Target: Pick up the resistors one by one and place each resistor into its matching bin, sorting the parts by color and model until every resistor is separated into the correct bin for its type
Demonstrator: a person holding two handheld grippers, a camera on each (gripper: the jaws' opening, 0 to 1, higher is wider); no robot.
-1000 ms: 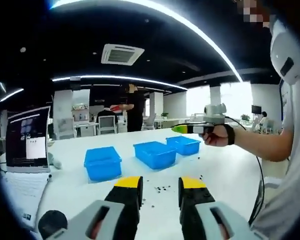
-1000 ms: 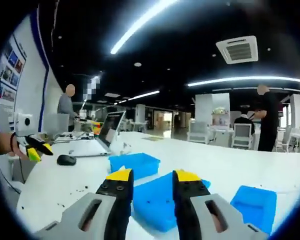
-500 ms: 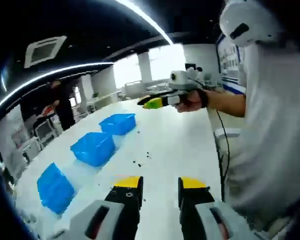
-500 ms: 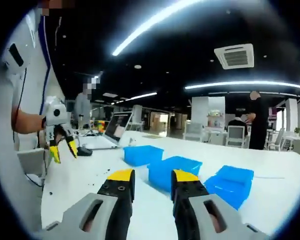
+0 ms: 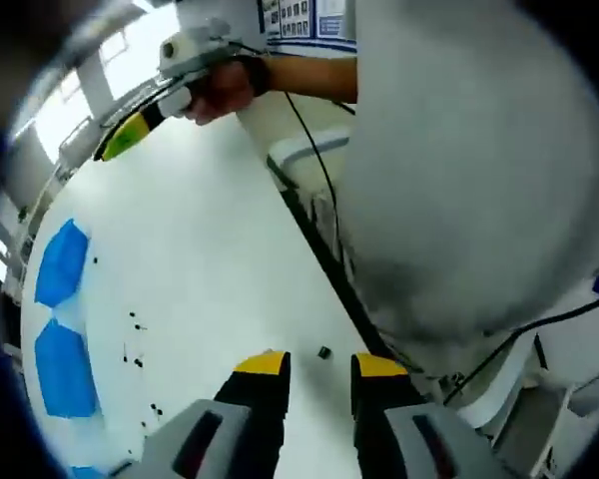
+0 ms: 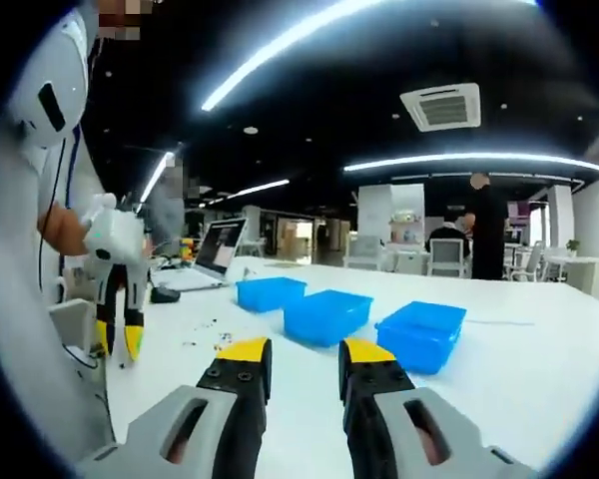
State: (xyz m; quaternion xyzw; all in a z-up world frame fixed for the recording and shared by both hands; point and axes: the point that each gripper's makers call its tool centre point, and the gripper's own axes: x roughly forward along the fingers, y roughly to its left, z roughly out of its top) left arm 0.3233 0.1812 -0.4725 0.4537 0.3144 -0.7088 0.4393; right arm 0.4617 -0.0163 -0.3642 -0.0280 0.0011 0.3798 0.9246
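Several small dark resistors (image 5: 132, 352) lie scattered on the white table (image 5: 210, 249); one small dark part (image 5: 323, 351) sits just ahead of my left gripper (image 5: 319, 367), close to the table's near edge. Its yellow-tipped jaws stand apart with nothing between them. Two blue bins (image 5: 64, 365) show at the left. My right gripper (image 6: 302, 351) is open and empty, above the table, facing three blue bins (image 6: 326, 314) in a row. The resistors (image 6: 208, 333) lie left of the bins. The left gripper (image 6: 118, 339) hangs there, pointing down. The right gripper (image 5: 128, 138) shows at top left, in a hand.
The person's white shirt (image 5: 479, 170) and a black cable (image 5: 314, 190) fill the right, beyond the table edge. A laptop (image 6: 216, 259) and a mouse (image 6: 165, 294) sit at the far left of the table. Another person (image 6: 484, 235) stands by chairs behind.
The left gripper has tipped downward toward the table's near edge, beside the person's body. The right gripper view has drifted a little, and the bins now sit further ahead.
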